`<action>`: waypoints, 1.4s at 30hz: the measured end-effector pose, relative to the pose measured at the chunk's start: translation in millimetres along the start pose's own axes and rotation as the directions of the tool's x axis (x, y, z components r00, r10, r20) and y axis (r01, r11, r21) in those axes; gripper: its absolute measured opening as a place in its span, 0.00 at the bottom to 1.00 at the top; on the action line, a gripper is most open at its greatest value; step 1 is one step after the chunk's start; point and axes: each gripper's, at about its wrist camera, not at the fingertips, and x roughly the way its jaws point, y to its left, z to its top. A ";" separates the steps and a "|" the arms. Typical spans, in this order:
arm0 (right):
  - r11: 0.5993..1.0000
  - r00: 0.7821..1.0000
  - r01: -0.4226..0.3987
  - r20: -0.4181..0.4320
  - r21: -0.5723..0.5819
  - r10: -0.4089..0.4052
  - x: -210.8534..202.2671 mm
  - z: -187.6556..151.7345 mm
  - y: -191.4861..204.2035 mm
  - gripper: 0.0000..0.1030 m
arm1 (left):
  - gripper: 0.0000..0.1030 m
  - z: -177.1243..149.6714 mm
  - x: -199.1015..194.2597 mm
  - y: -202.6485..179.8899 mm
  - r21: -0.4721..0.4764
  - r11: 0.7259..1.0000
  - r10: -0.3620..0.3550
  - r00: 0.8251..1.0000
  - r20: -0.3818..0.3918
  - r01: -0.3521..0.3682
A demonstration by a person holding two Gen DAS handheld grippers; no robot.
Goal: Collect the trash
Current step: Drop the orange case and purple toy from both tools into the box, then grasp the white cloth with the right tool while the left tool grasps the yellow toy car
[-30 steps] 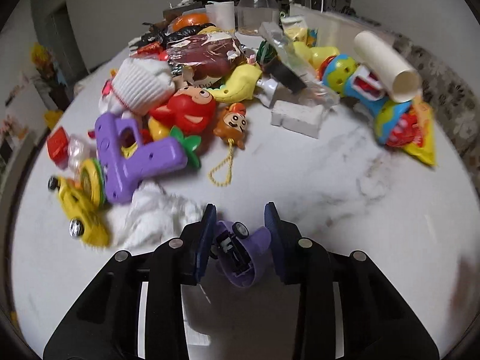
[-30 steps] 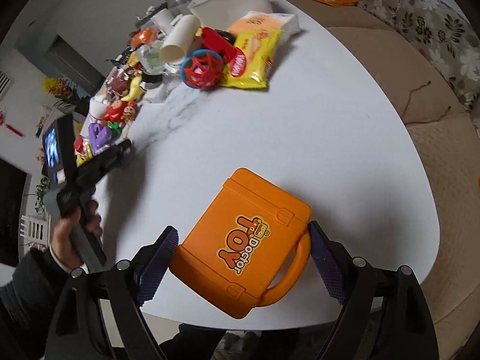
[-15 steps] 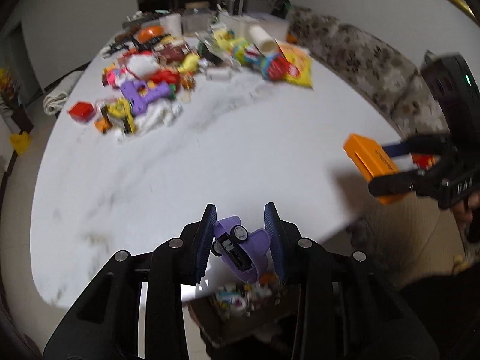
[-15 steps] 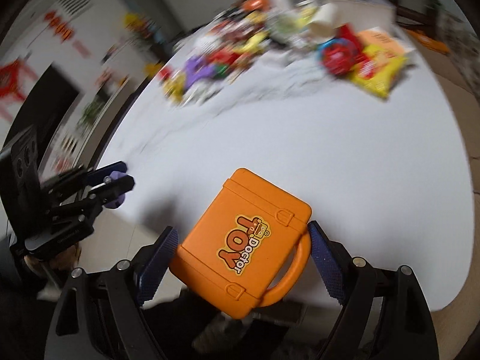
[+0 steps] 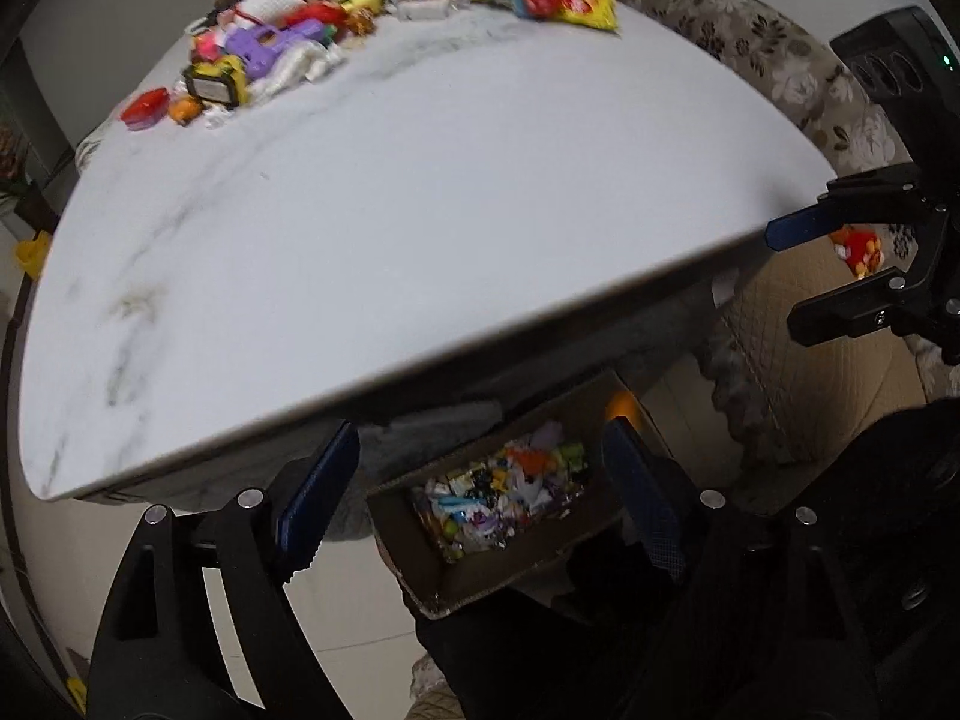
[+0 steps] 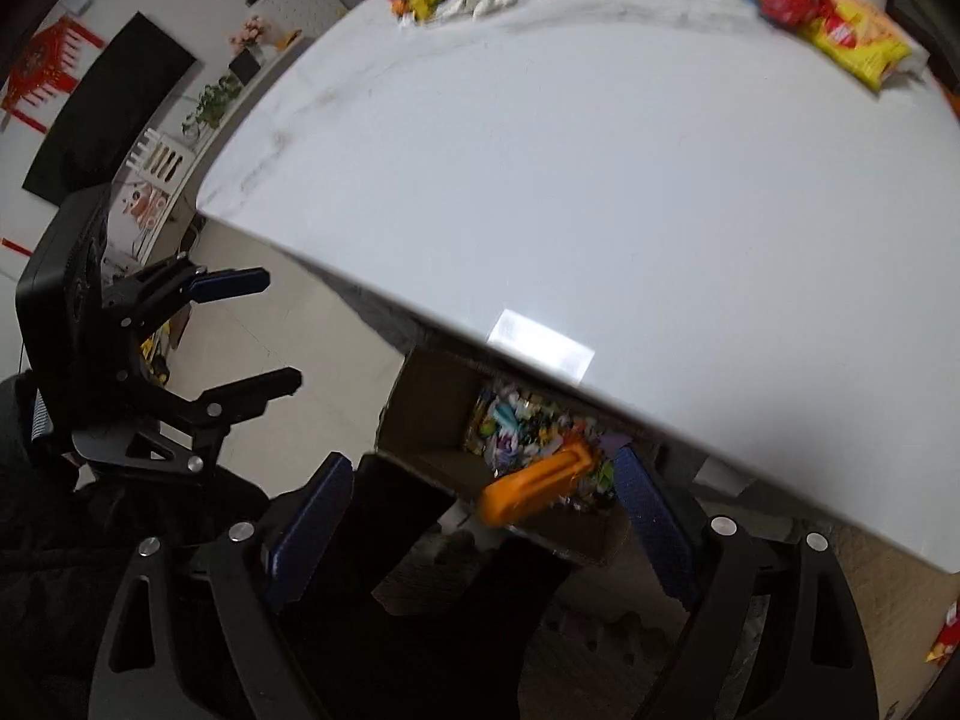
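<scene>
My left gripper (image 5: 480,435) hangs past the table's edge above a cardboard box (image 5: 420,558) on the floor. Its jaws are opening and nothing is between them. The box holds a heap of colourful bits, with a pale purple piece (image 5: 546,435) on top. My right gripper (image 6: 480,459) is over the same box (image 6: 420,402), its jaws opening. The orange toy case (image 6: 540,480) is blurred below it at the box's rim, free of the pads. Each gripper shows in the other's view: right gripper (image 5: 804,270), left gripper (image 6: 273,330).
The white marble table (image 5: 420,210) juts over part of the box. A pile of toys and wrappers (image 5: 288,42) and a yellow snack bag (image 5: 585,0) lie at its far end. A floral sofa (image 5: 750,42) runs along the right. The floor is pale tile.
Both grippers moved off the table to above the box. The left one opened and the purple toy car is gone from it. The orange case has left the right gripper's pads and dropped.
</scene>
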 end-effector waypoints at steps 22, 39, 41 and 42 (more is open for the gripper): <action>0.979 0.970 0.164 0.200 -0.121 -0.138 103.1 296.1 17.0 0.81 | 0.87 113.1 -2.5 213.2 -0.362 0.919 0.235 0.953 0.190 -0.155; 0.963 0.953 0.213 0.183 0.163 -0.241 -14.6 148.9 -40.9 0.19 | 0.87 185.6 50.8 167.8 -0.336 0.942 0.103 0.964 0.245 -0.015; 0.954 0.951 0.209 0.182 0.213 -0.249 -28.5 121.6 -48.7 0.19 | 0.87 193.2 60.1 158.9 -0.313 0.949 0.112 0.964 0.240 -0.032; 0.951 0.951 0.200 0.185 0.238 -0.246 -34.7 109.1 -51.6 0.19 | 0.87 196.5 64.9 154.8 -0.291 0.956 0.114 0.966 0.232 -0.043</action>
